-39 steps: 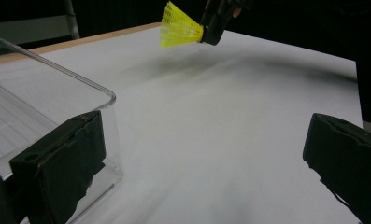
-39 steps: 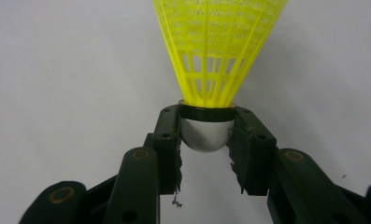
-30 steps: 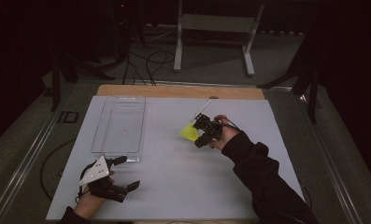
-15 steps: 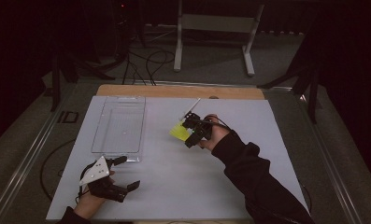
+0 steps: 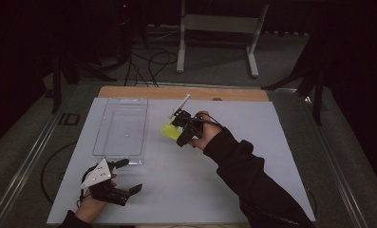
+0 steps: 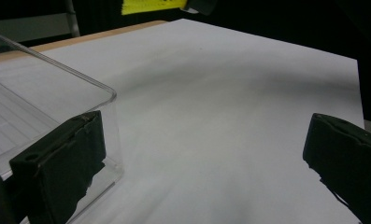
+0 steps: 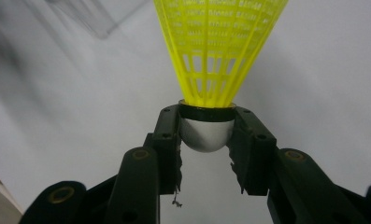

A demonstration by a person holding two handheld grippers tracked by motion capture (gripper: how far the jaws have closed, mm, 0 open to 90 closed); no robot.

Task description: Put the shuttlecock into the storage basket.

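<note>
Here, line by line:
Right tongs (image 5: pixel 180 127): clenched on a yellow plastic shuttlecock (image 5: pixel 168 129), held above the white surface (image 5: pixel 233 161) just right of the clear tray (image 5: pixel 122 127), near the surface's middle.
Grip detail: the right gripper view shows both jaws pressed against the shuttlecock's (image 7: pixel 218 51) rounded silver-grey base, black band at the top of the jaws, lattice skirt pointing away; the skirt's wide end is cut off by the top edge.
High view limit: there the shuttlecock is a small yellow patch, its base hidden behind the tongs.
Left tongs (image 5: pixel 127 175): released, jaws wide apart, low at the near left of the surface, just near of the tray's near right corner; a grey three-cornered plate (image 5: pixel 97 174) sits on top.
Left gripper view: one jaw overlaps the tray's (image 6: pixel 57 88) clear wall; touching or not cannot be told. The shuttlecock (image 6: pixel 150 5) shows far off, cropped at the top.
Tray interior: transparent, contents hard to make out.
</note>
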